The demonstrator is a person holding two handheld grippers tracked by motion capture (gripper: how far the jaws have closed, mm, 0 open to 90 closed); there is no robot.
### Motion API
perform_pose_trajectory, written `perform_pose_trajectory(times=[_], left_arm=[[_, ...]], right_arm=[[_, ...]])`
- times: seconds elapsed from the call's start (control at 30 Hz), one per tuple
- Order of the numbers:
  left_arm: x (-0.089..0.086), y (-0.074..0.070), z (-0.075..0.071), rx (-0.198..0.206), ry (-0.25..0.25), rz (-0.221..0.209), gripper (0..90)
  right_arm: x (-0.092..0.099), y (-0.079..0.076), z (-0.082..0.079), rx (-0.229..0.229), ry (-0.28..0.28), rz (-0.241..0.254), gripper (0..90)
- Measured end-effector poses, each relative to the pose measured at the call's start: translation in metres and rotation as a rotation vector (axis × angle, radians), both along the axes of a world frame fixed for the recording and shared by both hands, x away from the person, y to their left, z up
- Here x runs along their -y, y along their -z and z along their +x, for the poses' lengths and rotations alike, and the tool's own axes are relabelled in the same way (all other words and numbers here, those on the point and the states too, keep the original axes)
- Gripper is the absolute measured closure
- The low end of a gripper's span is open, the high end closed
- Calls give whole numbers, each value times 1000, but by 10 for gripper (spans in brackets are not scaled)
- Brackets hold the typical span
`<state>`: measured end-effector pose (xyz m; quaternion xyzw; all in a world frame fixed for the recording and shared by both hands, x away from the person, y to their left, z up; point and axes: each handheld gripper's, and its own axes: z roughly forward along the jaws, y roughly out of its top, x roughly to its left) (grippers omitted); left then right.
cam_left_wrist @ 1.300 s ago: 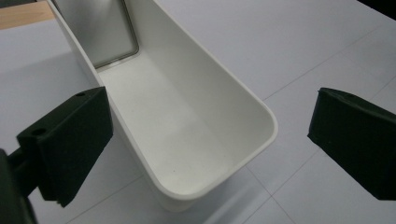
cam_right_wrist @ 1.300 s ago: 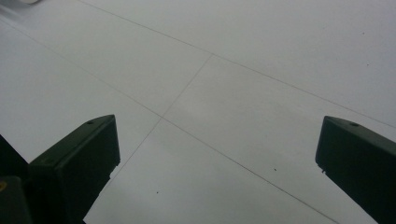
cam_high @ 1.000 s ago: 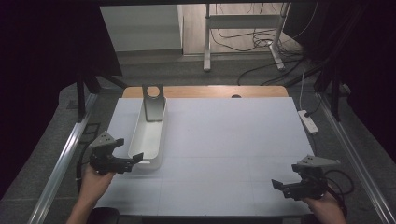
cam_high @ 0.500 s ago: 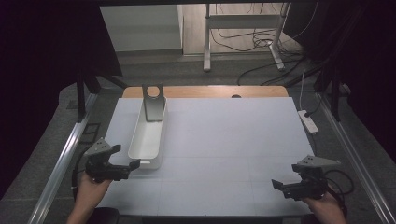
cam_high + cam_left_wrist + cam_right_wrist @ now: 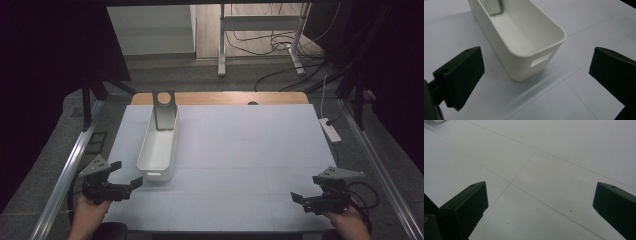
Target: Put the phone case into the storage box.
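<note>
A long white bin [image 5: 159, 145] lies lengthwise on the left half of the white table [image 5: 240, 150]. A grey metal plate with a round hole [image 5: 164, 110] leans inside its far end. My left gripper [image 5: 127, 173] hovers open just off the bin's near end, a little to its left, with nothing held. In the left gripper view the bin's near end with a handle slot [image 5: 524, 37] sits between and beyond the wide-apart jaws of that gripper [image 5: 536, 82]. My right gripper [image 5: 306, 190] is open over bare table at the front right; the right gripper view shows its midpoint [image 5: 541, 205] above white surface.
A white power strip [image 5: 330, 130] lies off the table's right edge. Metal rails [image 5: 65, 170] run along both sides. A wooden strip [image 5: 225, 98] borders the table's back. Cables lie on the floor beyond.
My left gripper has drawn back from the bin's near end toward the front left. The bin and the right gripper have stayed put.
</note>
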<state>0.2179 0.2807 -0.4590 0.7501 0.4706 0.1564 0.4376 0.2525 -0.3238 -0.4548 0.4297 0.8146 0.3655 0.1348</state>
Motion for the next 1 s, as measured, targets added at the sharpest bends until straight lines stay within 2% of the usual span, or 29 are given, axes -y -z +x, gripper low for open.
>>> perform_pose_trajectory(times=[0.5, 0.67, 1.0], left_arm=[[-10, 1, -19, 7, -24, -5, 6], [-11, 1, -23, 9, -26, 11, 6], [-14, 5, -34, -1, -38, 19, 5]], right_arm=[[0, 0, 0, 2, 1, -2, 3], [0, 0, 0, 3, 2, -3, 3], [0, 0, 0, 3, 3, 1, 3]])
